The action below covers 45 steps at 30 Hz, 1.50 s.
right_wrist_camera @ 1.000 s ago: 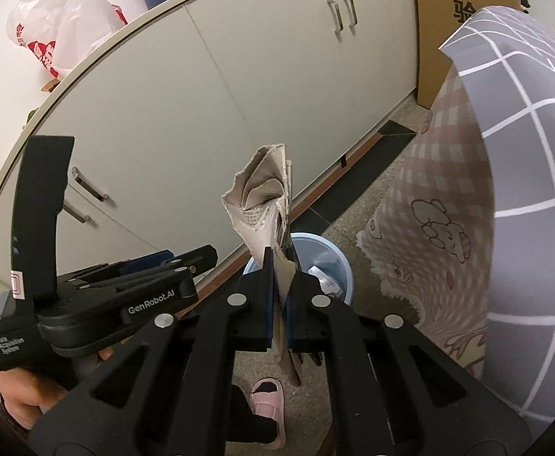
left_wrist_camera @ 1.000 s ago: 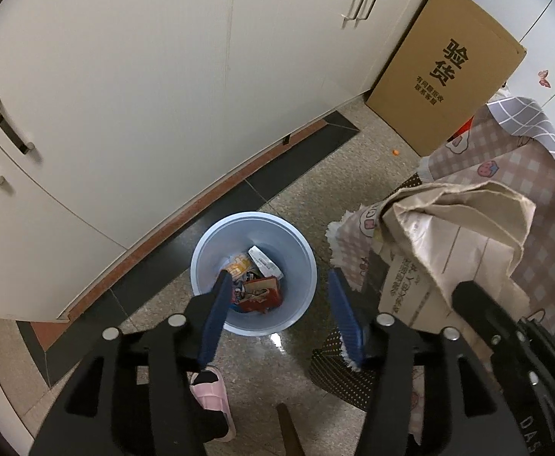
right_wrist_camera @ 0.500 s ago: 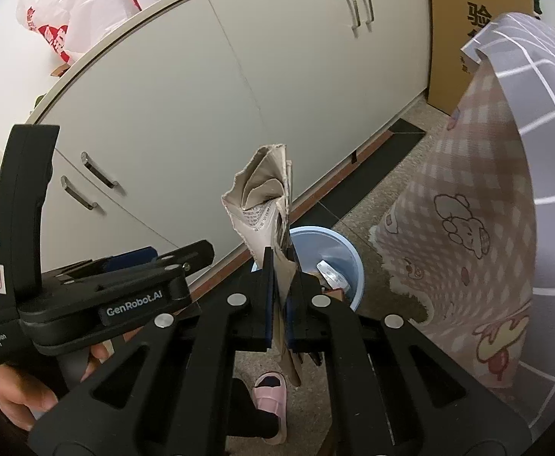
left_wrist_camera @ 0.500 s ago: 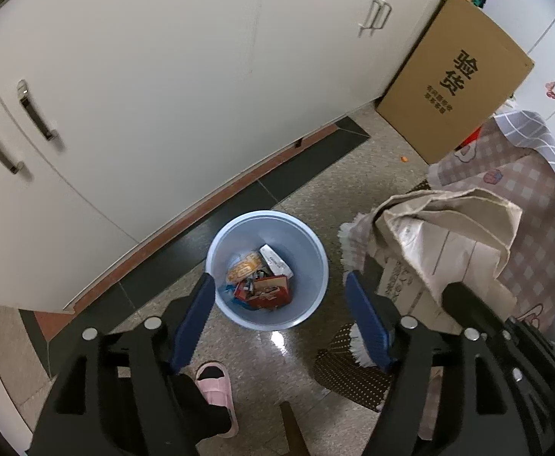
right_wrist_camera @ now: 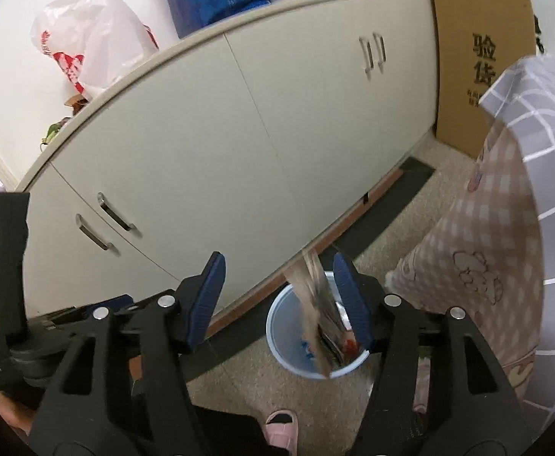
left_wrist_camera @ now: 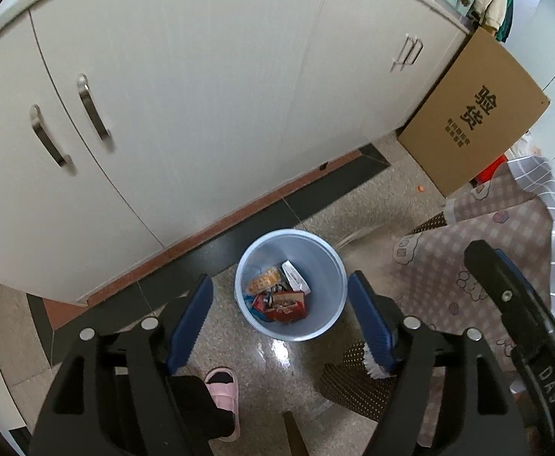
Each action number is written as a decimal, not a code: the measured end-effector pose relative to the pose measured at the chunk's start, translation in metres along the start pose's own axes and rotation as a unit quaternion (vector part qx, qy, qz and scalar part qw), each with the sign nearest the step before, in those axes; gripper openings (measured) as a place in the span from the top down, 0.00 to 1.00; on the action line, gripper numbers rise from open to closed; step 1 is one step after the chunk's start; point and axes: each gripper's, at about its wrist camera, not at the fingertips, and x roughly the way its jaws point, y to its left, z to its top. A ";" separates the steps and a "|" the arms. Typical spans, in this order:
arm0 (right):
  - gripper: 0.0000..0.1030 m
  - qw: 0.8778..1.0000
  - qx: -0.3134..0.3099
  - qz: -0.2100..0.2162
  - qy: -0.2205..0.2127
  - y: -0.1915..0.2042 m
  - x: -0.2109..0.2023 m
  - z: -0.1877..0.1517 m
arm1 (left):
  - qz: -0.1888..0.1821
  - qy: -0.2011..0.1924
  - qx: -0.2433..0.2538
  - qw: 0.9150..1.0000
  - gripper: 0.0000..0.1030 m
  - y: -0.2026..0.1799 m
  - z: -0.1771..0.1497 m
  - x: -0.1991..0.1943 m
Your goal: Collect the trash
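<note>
Brown crumpled paper [right_wrist_camera: 317,315] is dropping out of the right gripper [right_wrist_camera: 279,296]. Its jaws are opening, and the paper hangs loose in the gap, close by the right-hand finger, with nothing pinching it. The picture blurs it, so it looks like it is falling. Just past the fingertips [right_wrist_camera: 211,266] and below them sits the blue bin [right_wrist_camera: 277,326], and the low end of the paper is already over the bin's mouth.

From the left wrist view, the left gripper [left_wrist_camera: 279,292] has its fingers spread wide with nothing between them. The same bin shows in the gap between its fingers, farther down. Inside lie some food wrappers [left_wrist_camera: 277,294], red and orange and white. The paper cannot be seen from this side.

This paper looks very light and soft. It bends and folds, so it will not break, and it is not slippery. It may flutter and land on the rim instead of going in. If it misses, I think the best place to pinch it is on a thick scrunched fold, not on a thin flat edge that could tear or slide out.

Beyond the fingers stand white cupboard doors [right_wrist_camera: 239,144]. A checked cloth [right_wrist_camera: 505,247] hangs to the right of the fingers, and a pink slipper [left_wrist_camera: 222,383] peeks out beneath them.
</note>
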 end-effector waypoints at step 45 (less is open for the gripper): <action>0.06 0.925 -0.003 -0.240 -0.294 0.034 -0.413 -0.105 | -0.173 -0.315 0.256 0.897 0.13 -0.124 -0.158 -0.342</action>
